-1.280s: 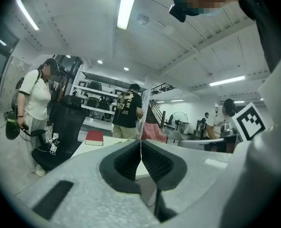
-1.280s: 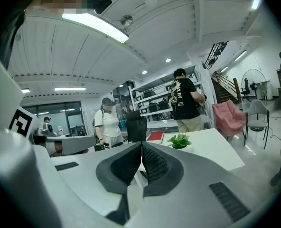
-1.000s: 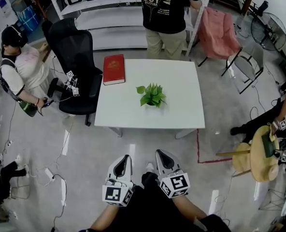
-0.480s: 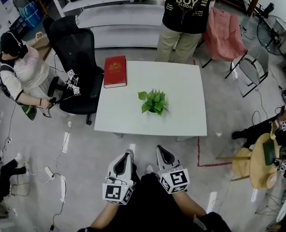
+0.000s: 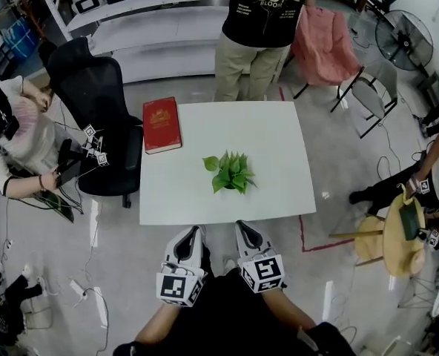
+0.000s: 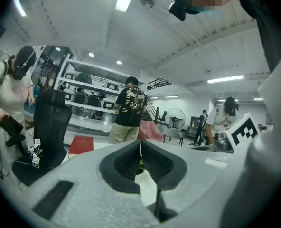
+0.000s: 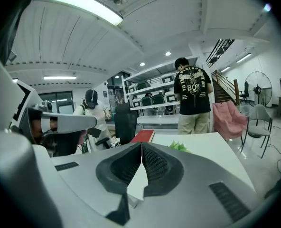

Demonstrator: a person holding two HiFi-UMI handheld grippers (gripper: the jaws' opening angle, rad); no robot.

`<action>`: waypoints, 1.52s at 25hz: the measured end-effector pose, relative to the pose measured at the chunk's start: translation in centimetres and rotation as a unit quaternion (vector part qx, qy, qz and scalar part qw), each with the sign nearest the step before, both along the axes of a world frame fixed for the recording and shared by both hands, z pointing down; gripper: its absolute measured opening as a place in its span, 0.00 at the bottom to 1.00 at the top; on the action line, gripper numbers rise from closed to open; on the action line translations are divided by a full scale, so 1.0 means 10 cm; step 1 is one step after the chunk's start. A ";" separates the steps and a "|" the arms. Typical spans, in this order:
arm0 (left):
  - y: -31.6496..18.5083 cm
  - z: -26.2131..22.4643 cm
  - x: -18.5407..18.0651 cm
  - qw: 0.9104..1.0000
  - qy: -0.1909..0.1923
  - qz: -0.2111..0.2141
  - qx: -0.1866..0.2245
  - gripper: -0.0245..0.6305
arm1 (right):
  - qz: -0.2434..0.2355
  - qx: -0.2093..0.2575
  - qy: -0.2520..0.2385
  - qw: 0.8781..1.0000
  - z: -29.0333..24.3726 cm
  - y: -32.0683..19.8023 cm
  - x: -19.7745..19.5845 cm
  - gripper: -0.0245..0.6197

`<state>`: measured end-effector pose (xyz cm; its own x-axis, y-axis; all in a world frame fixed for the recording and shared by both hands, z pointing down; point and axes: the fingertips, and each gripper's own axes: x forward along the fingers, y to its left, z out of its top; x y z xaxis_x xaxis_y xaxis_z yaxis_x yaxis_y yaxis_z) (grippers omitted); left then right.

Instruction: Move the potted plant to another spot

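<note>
Head view shows the left tool [image 5: 193,233] and the right tool [image 5: 242,227] side by side just short of the near edge of the white counter [image 5: 279,132], both pointing toward it. The potted plant [image 5: 230,173] stands on the counter ahead of both tools, apart from them and a little nearer the right one. A red book [image 5: 162,124] lies farther off, ahead and to the left. Each tool's own view shows its jaws clenched together, nothing between them.
</note>
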<state>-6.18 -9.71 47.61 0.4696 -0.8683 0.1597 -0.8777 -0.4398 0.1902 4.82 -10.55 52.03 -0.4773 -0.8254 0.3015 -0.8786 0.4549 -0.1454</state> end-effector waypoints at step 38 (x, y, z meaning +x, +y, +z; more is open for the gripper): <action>-1.36 0.39 -0.19 0.992 -0.006 0.116 -0.042 0.07 | -0.122 -0.136 0.437 0.881 1.78 -1.29 -0.11 0.06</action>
